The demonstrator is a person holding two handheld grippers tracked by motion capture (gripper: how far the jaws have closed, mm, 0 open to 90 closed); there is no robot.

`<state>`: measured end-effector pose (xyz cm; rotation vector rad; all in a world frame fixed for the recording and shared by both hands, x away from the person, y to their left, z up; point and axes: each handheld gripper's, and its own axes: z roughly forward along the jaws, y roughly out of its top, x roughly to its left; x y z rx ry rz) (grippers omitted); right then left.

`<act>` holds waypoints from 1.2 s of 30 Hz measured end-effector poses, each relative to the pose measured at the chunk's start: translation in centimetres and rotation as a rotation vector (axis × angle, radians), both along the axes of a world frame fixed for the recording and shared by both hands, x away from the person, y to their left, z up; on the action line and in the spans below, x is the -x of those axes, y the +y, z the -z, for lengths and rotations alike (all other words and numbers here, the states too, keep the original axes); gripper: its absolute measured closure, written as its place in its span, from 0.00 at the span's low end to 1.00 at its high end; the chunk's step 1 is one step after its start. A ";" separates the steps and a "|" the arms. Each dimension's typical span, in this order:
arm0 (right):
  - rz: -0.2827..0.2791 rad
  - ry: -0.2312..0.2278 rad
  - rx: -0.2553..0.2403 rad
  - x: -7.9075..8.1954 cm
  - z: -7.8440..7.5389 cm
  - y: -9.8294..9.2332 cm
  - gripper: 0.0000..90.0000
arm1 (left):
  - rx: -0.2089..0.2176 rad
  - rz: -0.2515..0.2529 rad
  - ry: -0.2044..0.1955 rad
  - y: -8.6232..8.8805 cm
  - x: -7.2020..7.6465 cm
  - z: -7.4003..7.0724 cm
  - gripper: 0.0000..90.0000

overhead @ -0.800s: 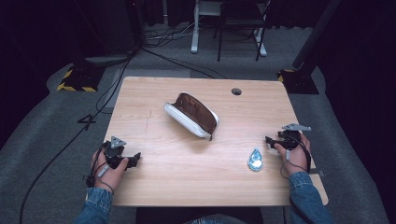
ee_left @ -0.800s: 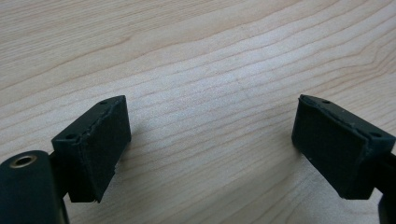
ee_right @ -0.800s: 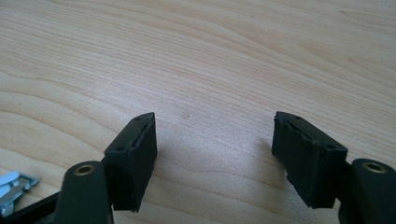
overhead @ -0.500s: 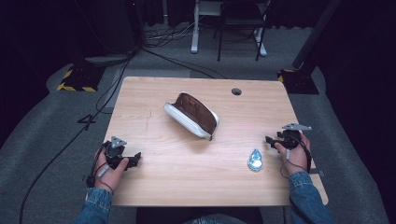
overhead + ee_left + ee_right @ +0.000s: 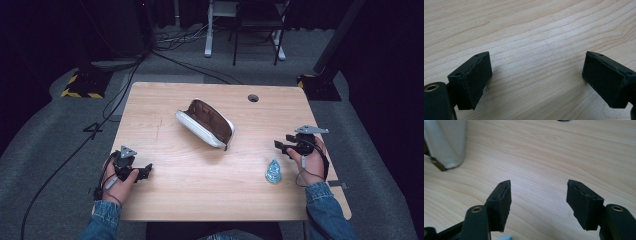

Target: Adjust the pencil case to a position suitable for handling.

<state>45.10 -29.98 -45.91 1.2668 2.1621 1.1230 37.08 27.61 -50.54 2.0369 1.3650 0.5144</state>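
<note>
Between the two gaping tongs, left and right, lies an open pouch.

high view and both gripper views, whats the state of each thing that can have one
white pouch with brown lining: lying on the light wooden table, mouth open
small pale blue packet: flat on the table, near the right gripper
left gripper: open, nothing between the jaws, held low over bare wood
right gripper: open, nothing between the jaws, aimed toward the pouch

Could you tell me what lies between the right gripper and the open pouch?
Only bare wooden table separates the right gripper from the pouch, as the high view shows.
</note>
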 end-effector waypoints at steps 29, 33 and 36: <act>-0.193 -0.012 0.002 -1.6 -4.0 9.6 0.42 | 0.003 0.008 0.003 -0.2 -0.2 0.0 0.08; -0.214 -0.009 -0.008 -2.0 -4.2 11.0 0.42 | 0.002 0.008 0.003 -0.2 -0.2 0.0 0.08; -0.232 -0.001 -0.013 -2.3 -4.1 12.0 0.42 | 0.002 0.012 0.003 -0.2 -0.2 0.0 0.08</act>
